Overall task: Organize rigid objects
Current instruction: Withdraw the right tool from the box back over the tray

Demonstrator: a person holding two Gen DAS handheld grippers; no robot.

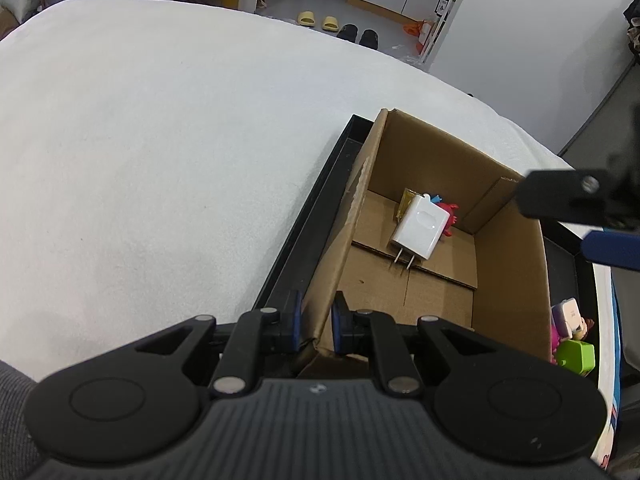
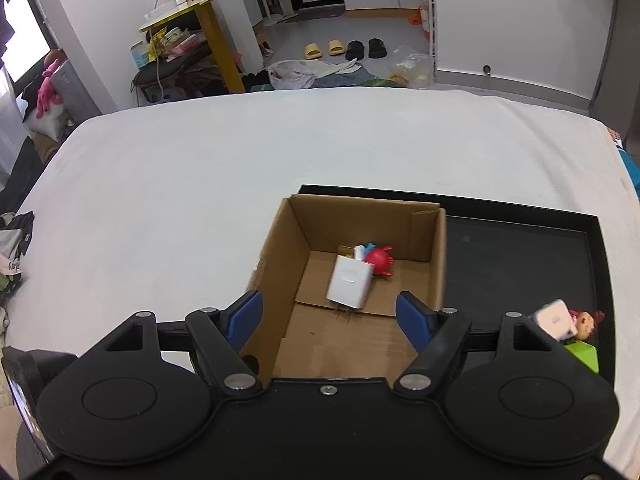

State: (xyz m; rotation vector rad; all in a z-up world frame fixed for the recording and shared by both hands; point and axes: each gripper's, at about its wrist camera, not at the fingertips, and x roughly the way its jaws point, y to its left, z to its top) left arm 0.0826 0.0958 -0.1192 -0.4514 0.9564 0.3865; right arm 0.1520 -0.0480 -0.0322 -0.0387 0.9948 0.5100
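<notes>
Grippers first: the left gripper [image 1: 316,326] is clamping the near corner wall of the cardboard box [image 1: 508,280], its blue pads pressing the cardboard from either side, while the right gripper [image 2: 329,317] is hovering above the box's open top with its jaws spread wide and nothing between them. Inside the box, a white charger [image 2: 350,282] is lying on the bottom flaps with its two prongs pointing toward the near side, leaning against a red toy figure [image 2: 382,260] and a small yellowish item [image 2: 346,250] at the far wall. The box is sitting in the left part of a black tray [image 2: 520,248], whose floor beside the box is lying bare. At the tray's near right corner, a small white cube [image 2: 554,318], a doll head [image 2: 586,322] and a green block [image 2: 584,356] are resting close together. The tray is lying on a white padded cloth [image 2: 240,168] covering the table. Beyond the table, a grey floor is showing two pairs of slippers [image 2: 346,49], a yellow-legged desk [image 2: 208,12] carrying clutter, and white walls.
</notes>
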